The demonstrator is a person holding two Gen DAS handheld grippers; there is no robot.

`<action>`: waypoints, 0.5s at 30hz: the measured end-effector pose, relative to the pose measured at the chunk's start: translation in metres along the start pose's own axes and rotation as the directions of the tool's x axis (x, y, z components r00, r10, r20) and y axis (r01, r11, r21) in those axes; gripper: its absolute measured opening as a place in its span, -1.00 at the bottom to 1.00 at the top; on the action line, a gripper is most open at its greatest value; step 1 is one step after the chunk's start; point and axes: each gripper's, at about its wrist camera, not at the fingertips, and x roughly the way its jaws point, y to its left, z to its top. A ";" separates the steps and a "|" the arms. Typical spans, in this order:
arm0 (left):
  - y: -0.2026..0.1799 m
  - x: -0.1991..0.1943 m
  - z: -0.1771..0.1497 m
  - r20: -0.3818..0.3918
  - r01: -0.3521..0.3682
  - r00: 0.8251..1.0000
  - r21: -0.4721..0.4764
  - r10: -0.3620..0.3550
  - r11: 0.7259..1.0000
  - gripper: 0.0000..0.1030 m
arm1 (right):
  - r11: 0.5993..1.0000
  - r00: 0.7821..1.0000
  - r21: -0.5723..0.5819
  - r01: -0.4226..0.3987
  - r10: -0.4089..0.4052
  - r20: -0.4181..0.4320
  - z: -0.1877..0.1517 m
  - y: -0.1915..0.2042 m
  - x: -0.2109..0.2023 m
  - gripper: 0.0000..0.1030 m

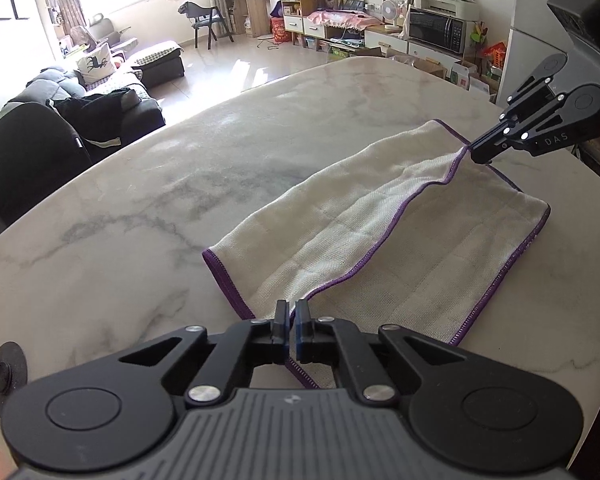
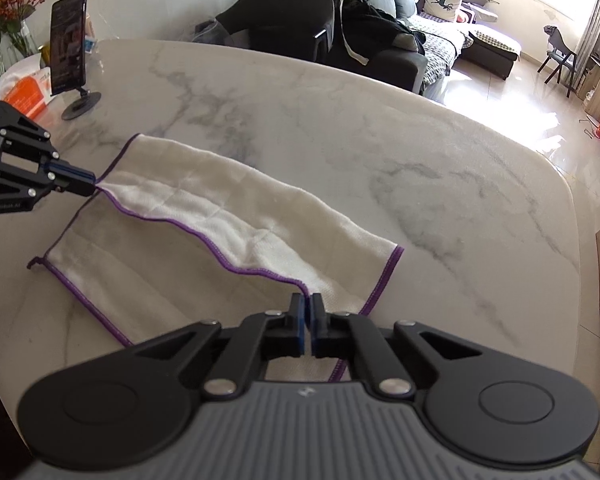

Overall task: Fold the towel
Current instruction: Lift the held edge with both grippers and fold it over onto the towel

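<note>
A cream towel point(image 1: 380, 216) with purple trim lies on the marble table point(image 1: 140, 208), one long edge lifted and partly folded over the rest. My left gripper point(image 1: 292, 307) is shut on one corner of that lifted edge. My right gripper point(image 1: 474, 154) is shut on the other corner, at the towel's far end. In the right wrist view the towel point(image 2: 204, 216) sags between my right gripper point(image 2: 308, 302) near the camera and my left gripper point(image 2: 90, 184) at the left.
A phone on a round stand point(image 2: 70, 44) stands at the table's far left corner beside flowers point(image 2: 4, 4) and an orange packet point(image 2: 26, 94). A dark sofa point(image 2: 340, 20) sits past the table's far edge. Cabinets and a microwave point(image 1: 436, 30) stand beyond the table.
</note>
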 end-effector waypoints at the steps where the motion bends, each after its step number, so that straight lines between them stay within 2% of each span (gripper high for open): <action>1: 0.000 -0.002 0.000 0.005 0.004 1.000 -0.006 -0.004 1.000 -0.97 | 1.000 1.000 -0.002 0.000 0.000 0.004 0.000 0.000 -0.002 -0.95; 15: -0.012 -0.027 -0.019 0.033 0.060 0.998 -0.022 -0.060 0.998 -0.98 | 0.999 1.000 -0.046 -0.019 0.020 0.016 -0.017 0.015 -0.025 -0.95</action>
